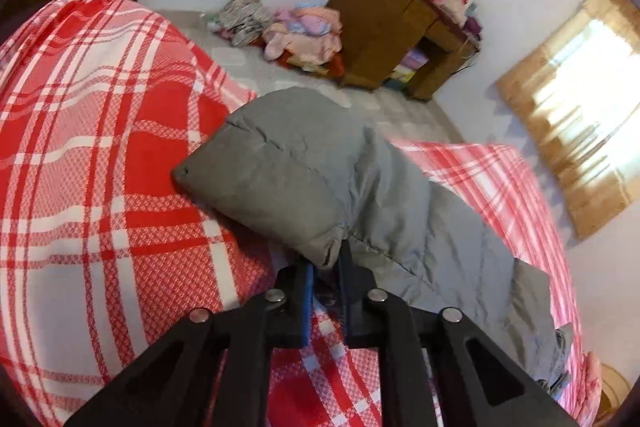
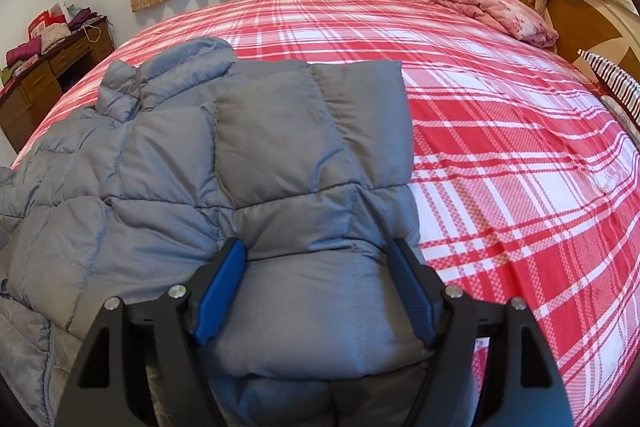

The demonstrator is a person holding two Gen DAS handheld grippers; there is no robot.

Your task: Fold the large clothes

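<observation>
Two grippers work a grey puffer jacket [image 2: 256, 155] lying on the plaid bed [image 2: 500, 131]: left gripper [image 1: 326, 259] pinches a sleeve end, right gripper [image 2: 316, 287] gapes wide astride folded padding, seemingly unpressed.

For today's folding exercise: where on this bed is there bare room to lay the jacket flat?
Free: the plaid sheet between the jacket and the pink bedding by the headboard. Crowded: the jacket's side, near the desk.
</observation>
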